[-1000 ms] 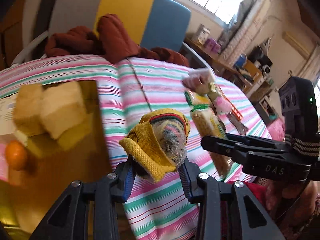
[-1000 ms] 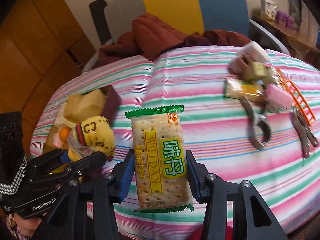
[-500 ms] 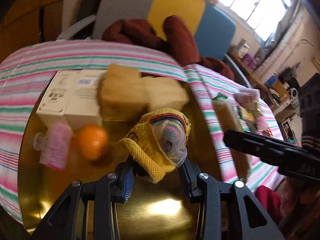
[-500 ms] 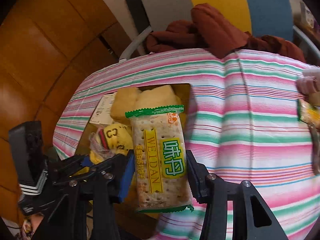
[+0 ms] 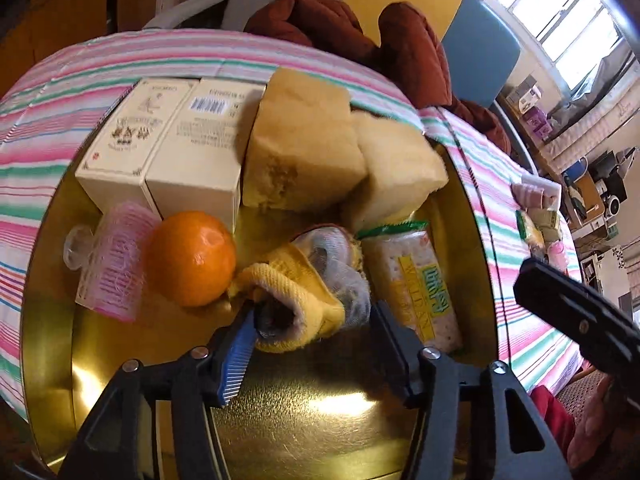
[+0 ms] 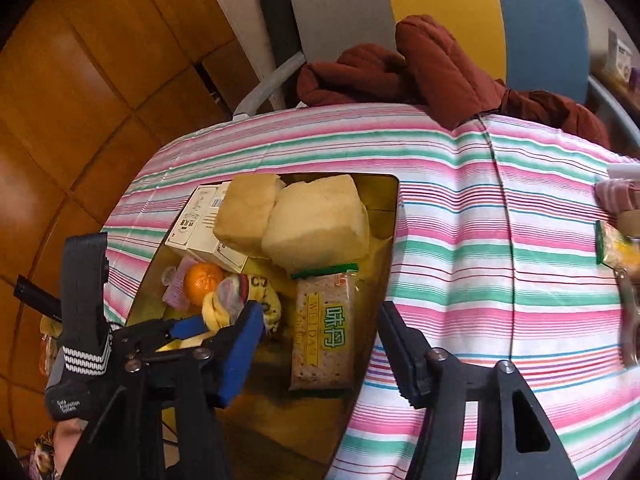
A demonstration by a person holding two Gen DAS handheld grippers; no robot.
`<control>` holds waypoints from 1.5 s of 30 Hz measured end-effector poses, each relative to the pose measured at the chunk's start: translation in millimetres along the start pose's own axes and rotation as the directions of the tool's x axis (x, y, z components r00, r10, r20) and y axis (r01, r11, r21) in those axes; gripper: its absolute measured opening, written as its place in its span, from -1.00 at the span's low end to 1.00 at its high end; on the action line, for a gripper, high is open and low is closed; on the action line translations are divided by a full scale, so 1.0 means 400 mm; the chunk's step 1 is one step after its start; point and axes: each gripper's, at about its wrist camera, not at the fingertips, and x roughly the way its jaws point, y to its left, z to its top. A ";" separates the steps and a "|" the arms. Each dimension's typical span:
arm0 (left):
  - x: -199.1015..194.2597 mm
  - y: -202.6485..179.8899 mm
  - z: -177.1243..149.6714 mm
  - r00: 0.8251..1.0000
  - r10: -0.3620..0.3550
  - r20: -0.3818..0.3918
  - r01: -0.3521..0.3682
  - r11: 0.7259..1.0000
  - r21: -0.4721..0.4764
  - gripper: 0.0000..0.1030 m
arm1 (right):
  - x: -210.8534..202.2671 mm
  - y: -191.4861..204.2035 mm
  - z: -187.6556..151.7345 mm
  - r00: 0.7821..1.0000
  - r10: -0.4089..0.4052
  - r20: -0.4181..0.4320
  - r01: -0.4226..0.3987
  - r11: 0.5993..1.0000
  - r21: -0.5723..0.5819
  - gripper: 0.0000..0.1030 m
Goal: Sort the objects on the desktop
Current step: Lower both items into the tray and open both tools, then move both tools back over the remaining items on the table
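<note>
nearest, both grippers hang over the gold tray (image 5: pixel 52 320), which sits at the desk's near left corner on the striped cloth (image 6: pixel 460 216). the left gripper (image 5: pixel 312 332) has its jaws opening; the yellow knit sock (image 5: pixel 304 280) lies between them on the tray floor, pads clear of it. the right gripper (image 6: pixel 320 340) is opening too, and the cracker packet (image 6: pixel 324 332) lies flat between its spread jaws, beside the sock near the tray's right wall. just left of the sock sits an orange (image 5: pixel 190 258), touching it, then a pink hair roller (image 5: pixel 112 264). behind these, two cream boxes (image 5: pixel 168 148) and two bread loaves (image 5: pixel 320 148) crowd the tray's far side. farther right on the desk lie small packets (image 5: pixel 536 220), blurred. beyond the far edge, a maroon jacket (image 6: pixel 420 68) drapes a chair (image 6: pixel 540 24).
</note>
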 end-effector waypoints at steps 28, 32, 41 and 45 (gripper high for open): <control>-0.037 -0.271 -0.020 0.997 -0.062 0.051 0.052 0.982 0.180 0.12 | -0.135 -0.214 -0.076 0.997 -0.041 0.072 0.028 0.985 0.171 0.50; -0.025 -0.323 -0.039 0.997 -0.075 0.019 0.068 0.972 0.223 0.12 | -0.166 -0.280 -0.106 0.995 -0.074 0.064 0.061 0.979 0.193 0.50; 0.003 -0.449 -0.080 0.994 -0.104 -0.033 0.109 0.940 0.323 0.12 | -0.250 -0.506 -0.160 0.968 -0.252 -0.013 0.249 0.947 0.204 0.57; 0.024 -0.497 -0.087 0.992 -0.116 -0.059 0.129 0.930 0.344 0.12 | -0.307 -0.682 -0.150 0.924 -0.381 -0.028 0.373 0.882 0.289 0.57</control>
